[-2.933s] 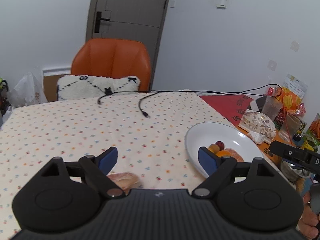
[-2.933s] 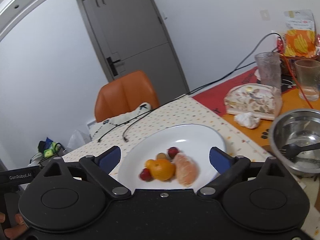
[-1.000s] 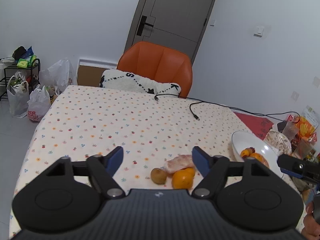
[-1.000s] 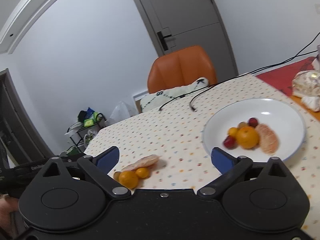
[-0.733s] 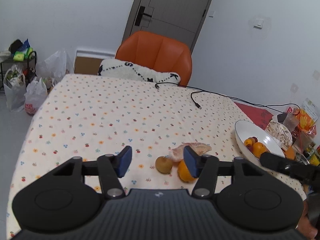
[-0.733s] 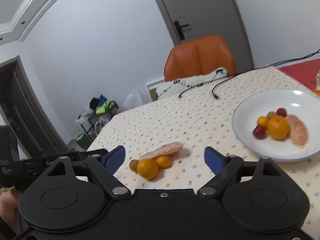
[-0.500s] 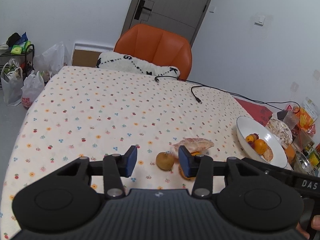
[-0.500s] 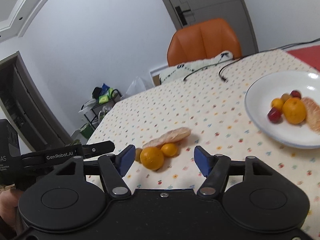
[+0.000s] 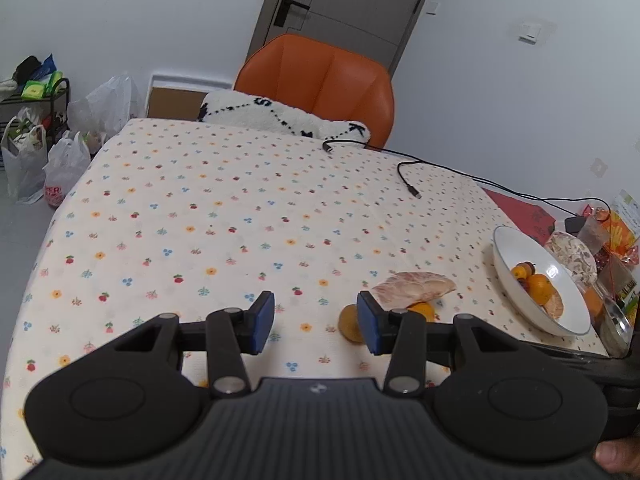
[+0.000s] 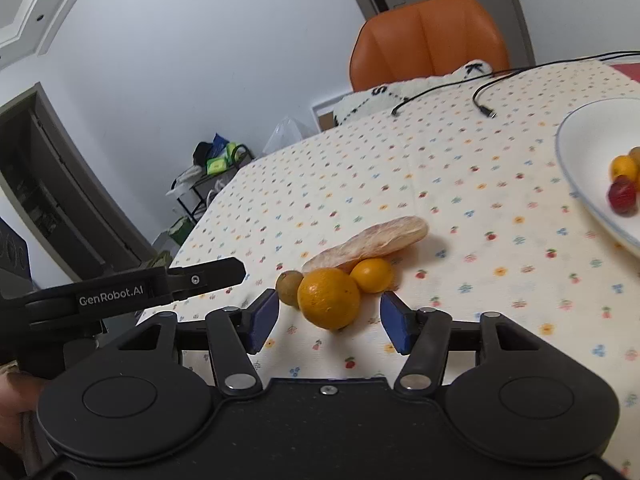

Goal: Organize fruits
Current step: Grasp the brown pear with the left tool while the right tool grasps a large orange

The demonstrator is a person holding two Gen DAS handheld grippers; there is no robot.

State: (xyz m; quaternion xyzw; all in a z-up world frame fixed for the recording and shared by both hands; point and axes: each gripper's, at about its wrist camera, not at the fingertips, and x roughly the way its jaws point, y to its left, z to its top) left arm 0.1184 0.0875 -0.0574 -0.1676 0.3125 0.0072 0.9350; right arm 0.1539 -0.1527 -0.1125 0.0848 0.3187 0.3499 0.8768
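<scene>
A cluster of four fruits lies on the flower-print tabletop (image 9: 224, 216): a large orange (image 10: 329, 298), a small orange (image 10: 373, 275) touching it on its far right side, a brownish kiwi-like fruit (image 10: 290, 282) on its left, and a peeled pomelo wedge (image 10: 368, 244) lying behind them, resting partly over the small orange. The right tool (image 10: 328, 322) sits low just in front of the large orange with its blue pads parted about as wide as the fruit and nothing between them; the orange lies just ahead of the gap. The left tool (image 9: 316, 322) is likewise parted and empty, aimed at bare cloth to the left of the cluster, with its right pad in front of the brown fruit (image 9: 349, 324) and the small orange (image 9: 423, 309) in the left wrist view, while the wedge (image 9: 412, 288) shows just beyond. In the right wrist view the left tool's body reaches in from the left edge, near the brown fruit. A white plate (image 9: 504, 256) stands well apart to the right, holding a small pile of fruit: oranges, a red one and another wedge. An orange chair (image 9: 320, 80) with a white cushion stands at the far side, and a black cable (image 9: 412, 190) lies across the cloth
</scene>
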